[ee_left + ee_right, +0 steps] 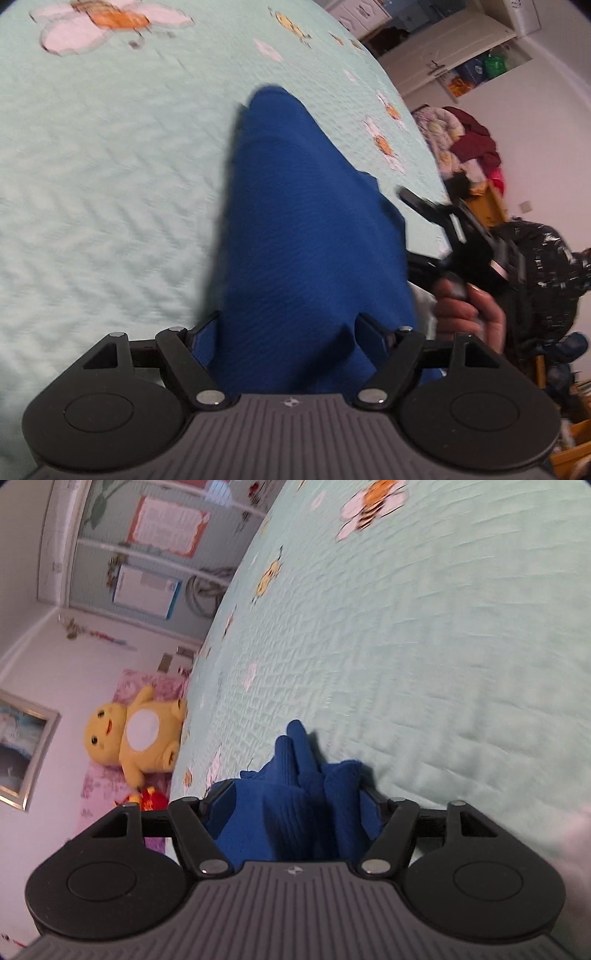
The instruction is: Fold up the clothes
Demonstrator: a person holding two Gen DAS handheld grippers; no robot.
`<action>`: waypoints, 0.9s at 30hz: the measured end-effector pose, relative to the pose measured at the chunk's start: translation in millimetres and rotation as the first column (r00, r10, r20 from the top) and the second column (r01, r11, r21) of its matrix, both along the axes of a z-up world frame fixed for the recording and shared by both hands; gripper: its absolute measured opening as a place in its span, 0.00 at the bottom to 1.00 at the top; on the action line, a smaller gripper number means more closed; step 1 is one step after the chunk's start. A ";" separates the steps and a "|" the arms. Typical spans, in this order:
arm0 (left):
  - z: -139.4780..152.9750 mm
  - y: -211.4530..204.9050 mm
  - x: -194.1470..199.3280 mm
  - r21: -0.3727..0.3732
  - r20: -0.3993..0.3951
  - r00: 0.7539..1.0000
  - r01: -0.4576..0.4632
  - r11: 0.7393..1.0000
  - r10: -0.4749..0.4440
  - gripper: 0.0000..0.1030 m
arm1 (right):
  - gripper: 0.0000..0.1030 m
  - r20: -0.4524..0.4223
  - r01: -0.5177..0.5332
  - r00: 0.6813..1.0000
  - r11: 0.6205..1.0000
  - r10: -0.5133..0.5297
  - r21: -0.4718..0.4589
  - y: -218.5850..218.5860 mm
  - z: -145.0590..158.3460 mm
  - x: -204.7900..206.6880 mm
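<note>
Both views lit evenly, soft indoor light, moderately bright, no glare, source not visible. Motion blur smears quilt (110,184) texture in left wrist view, strongest at left and top; bee prints streaked. Blue garment (303,240) edges soft, weave half lost. Right wrist view: quilt (443,627) blurred at right, plush toy (136,738) fairly sharp. Short dark shadow beside garment (306,775) folds. Heavy fisheye bending: bed edge curves, walls bow, corners vignette black. Pale haze at lower right corner.

Blue garment (303,229); mint bee-and-flower patterned bedspread (110,166)
</note>
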State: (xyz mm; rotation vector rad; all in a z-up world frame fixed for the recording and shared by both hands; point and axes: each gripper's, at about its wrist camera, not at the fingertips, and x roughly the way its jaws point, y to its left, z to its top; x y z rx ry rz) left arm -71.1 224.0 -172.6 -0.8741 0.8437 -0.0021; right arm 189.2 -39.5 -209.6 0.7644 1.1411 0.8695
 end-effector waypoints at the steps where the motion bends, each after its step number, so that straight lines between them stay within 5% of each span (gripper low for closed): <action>1: 0.6 -3.5 2.4 0.014 0.002 1.000 0.003 1.000 -0.004 0.76 | 0.64 0.007 -0.009 1.000 1.000 0.009 -0.011 4.4 0.6 0.5; 3: 2.0 -8.6 3.1 0.042 0.002 1.000 0.006 0.999 -0.007 0.73 | 0.59 0.019 -0.027 0.999 0.999 0.028 -0.034 13.2 1.8 1.4; 5: 3.0 -11.3 0.9 0.072 -0.001 1.000 0.006 0.997 -0.005 0.63 | 0.38 0.013 -0.017 1.000 0.999 0.018 -0.043 12.6 -1.3 -2.7; 9: 0.7 -3.5 -5.9 0.049 0.002 1.000 -0.017 0.999 0.016 0.32 | 0.29 0.022 0.022 1.000 0.999 -0.021 -0.035 7.6 -3.5 -13.8; 11: 4.7 -2.9 -7.8 0.059 0.011 1.000 -0.022 0.998 0.021 0.28 | 0.28 0.072 0.035 0.997 0.997 -0.031 -0.063 11.2 8.1 -23.9; 15: 16.2 -9.7 -13.0 0.107 0.032 0.999 -0.022 0.994 0.019 0.24 | 0.27 0.188 0.044 0.982 0.993 -0.023 -0.108 17.6 40.4 -41.5; 20: 32.9 -7.1 -35.3 0.082 0.081 0.996 -0.047 0.995 0.041 0.23 | 0.26 0.324 0.020 0.945 0.985 0.038 -0.173 29.0 92.6 -74.6; 27: 76.9 13.8 -108.6 0.091 0.189 0.974 -0.141 0.986 0.122 0.23 | 0.26 0.403 -0.034 0.911 0.989 0.088 -0.141 51.4 161.1 -122.6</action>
